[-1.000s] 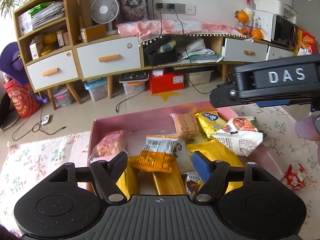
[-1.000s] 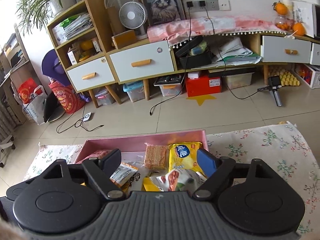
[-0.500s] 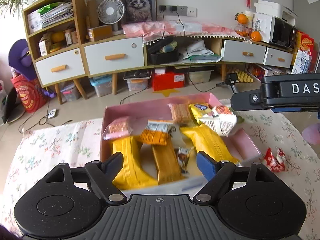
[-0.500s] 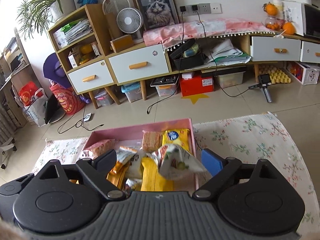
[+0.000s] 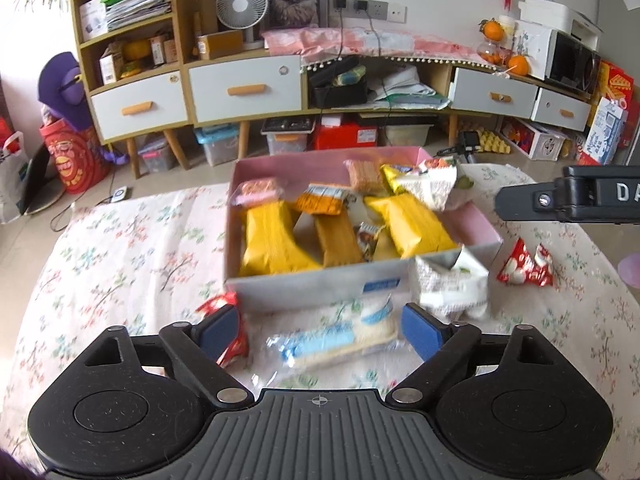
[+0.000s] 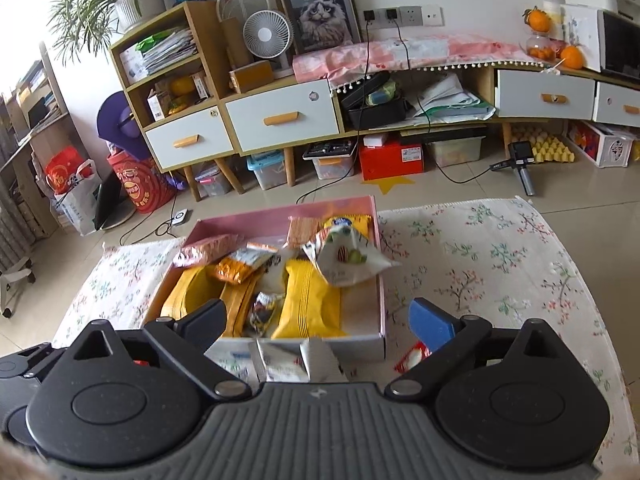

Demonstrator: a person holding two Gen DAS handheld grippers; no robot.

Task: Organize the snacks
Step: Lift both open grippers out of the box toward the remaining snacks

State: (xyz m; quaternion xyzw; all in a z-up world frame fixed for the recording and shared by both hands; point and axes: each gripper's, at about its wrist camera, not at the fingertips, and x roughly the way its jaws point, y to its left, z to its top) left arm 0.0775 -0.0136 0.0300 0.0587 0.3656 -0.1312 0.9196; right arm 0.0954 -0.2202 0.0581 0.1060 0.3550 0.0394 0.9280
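A pink box (image 5: pixel 476 220) (image 6: pixel 382 280) on the flowered table holds several snack packs, among them yellow packs (image 5: pixel 408 220) (image 6: pixel 310 300) and a white pack (image 5: pixel 434 188) (image 6: pixel 346 258) resting at its right side. My left gripper (image 5: pixel 320 330) has its jaws opening, with nothing pressed between them. Below it on the cloth lies a blue-and-white pack (image 5: pixel 336 340). My right gripper (image 6: pixel 316 318) also has its jaws opening and holds nothing. It hangs over the box's near edge. Its body (image 5: pixel 568 198) shows at the right of the left wrist view.
Outside the box lie a white pack (image 5: pixel 452 284) (image 6: pixel 288 360), a red pack (image 5: pixel 524 266) at the right and another red pack (image 5: pixel 230 324) beside my left finger. Past the table's far edge are tiled floor, a drawer cabinet (image 6: pixel 280 120) and storage bins.
Both grippers have drawn back from over the box toward the table's near side, and their jaws have spread wider. The white pack that was between my right fingers now rests in the box.
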